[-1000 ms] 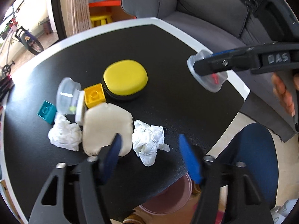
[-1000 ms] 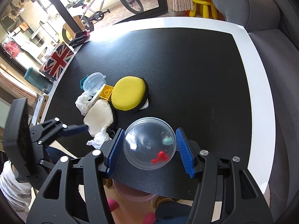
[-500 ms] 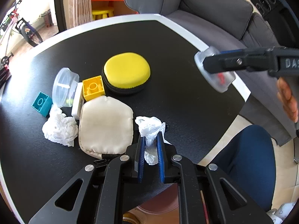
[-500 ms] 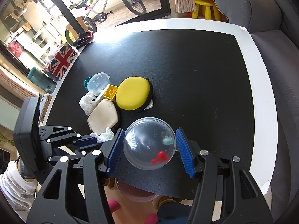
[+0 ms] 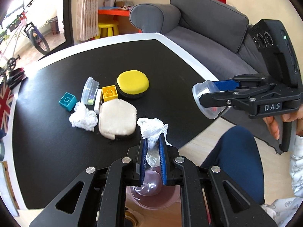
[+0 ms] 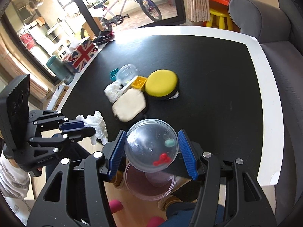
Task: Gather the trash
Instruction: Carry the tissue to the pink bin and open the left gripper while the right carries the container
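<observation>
Past the counter edge lay open floor. The left hand-held gripper pinched a tissue; the right hand-held gripper clamped a clear cup.

Both cams ride on the grippers and look down along the fingers at a steep angle, fisheye, so the edges bend hard. Left one sits just off the near edge of the table, facing across it toward the sofa; its own fingers fill the bottom middle, super close. Right one hangs off that same near edge, aimed over the table toward the window, sofa at its right. Both catch the yellow pad mid-table and the pink bin below the near edge, and each cam sees the other gripper: right gripper at right, left gripper at left.
</observation>
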